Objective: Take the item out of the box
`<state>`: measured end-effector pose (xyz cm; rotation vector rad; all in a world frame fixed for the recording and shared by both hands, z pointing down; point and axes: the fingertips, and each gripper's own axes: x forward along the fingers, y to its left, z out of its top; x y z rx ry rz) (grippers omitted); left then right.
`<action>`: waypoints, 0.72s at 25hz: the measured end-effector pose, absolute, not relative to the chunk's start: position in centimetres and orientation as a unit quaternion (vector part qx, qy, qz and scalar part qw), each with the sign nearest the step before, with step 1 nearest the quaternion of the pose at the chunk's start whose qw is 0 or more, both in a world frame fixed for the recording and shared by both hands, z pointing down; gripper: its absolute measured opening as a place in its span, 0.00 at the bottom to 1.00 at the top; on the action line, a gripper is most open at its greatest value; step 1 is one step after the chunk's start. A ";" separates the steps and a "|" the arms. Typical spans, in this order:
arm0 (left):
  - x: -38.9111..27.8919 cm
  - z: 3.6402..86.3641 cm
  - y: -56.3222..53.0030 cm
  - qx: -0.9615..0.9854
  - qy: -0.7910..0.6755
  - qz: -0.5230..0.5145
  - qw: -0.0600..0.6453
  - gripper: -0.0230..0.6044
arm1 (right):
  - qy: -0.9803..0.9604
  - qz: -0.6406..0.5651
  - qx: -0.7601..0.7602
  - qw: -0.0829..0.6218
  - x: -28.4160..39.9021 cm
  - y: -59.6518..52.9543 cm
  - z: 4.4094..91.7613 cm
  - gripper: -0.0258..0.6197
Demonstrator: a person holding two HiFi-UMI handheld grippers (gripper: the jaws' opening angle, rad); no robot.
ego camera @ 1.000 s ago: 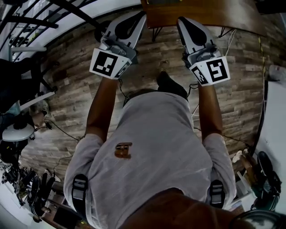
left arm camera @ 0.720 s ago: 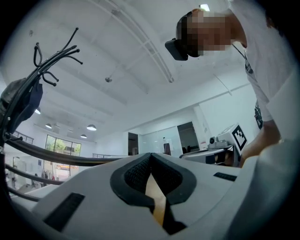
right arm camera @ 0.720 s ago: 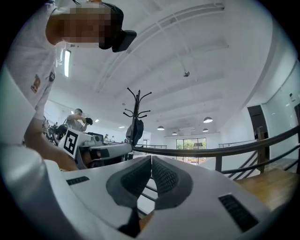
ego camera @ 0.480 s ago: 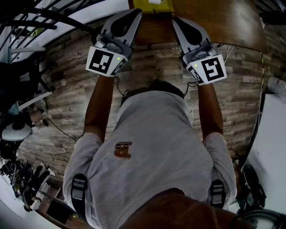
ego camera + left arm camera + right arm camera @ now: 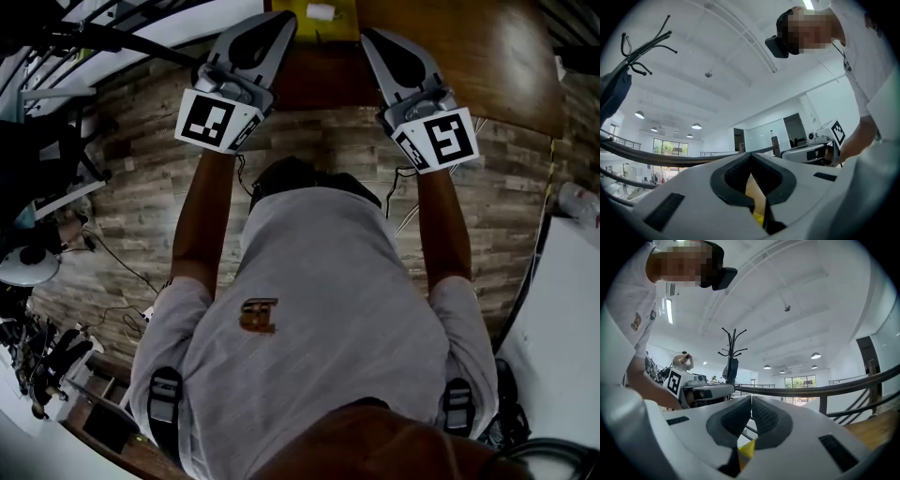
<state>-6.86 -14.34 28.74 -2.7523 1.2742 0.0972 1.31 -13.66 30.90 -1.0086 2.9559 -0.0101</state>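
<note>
Yellow box sits on the glossy brown wood counter; my left claw and right claw, ribbed black pads, are both pinched together on nothing.

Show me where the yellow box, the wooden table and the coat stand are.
yellow box [image 5: 330, 28], head view, on its yellow surface at the top edge of the picture.
wooden table [image 5: 469, 42], head view, on a bare part of its top.
coat stand [image 5: 733, 344], right gripper view, on its pole below the hooks.

the yellow box is cut off by the head view's top edge; the small white thing against it is too small to identify. the table is cropped there too.
</note>
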 end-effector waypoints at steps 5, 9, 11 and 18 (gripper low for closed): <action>-7.4 28.6 -14.9 -0.907 0.415 0.021 0.065 0.07 | 0.947 -0.002 -0.322 0.011 0.6 -14.1 30.6 0.09; -6.8 28.8 -15.9 -0.913 0.400 0.007 0.078 0.07 | 0.945 0.004 -0.328 0.003 0.8 -14.2 30.8 0.09; -6.0 29.3 -16.4 -0.919 0.384 -0.005 0.085 0.07 | 0.942 0.004 -0.337 -0.001 1.4 -14.3 30.9 0.09; -2.4 33.0 -17.8 -0.943 0.296 -0.099 0.114 0.07 | 0.928 -0.004 -0.373 -0.022 3.1 -14.5 31.8 0.09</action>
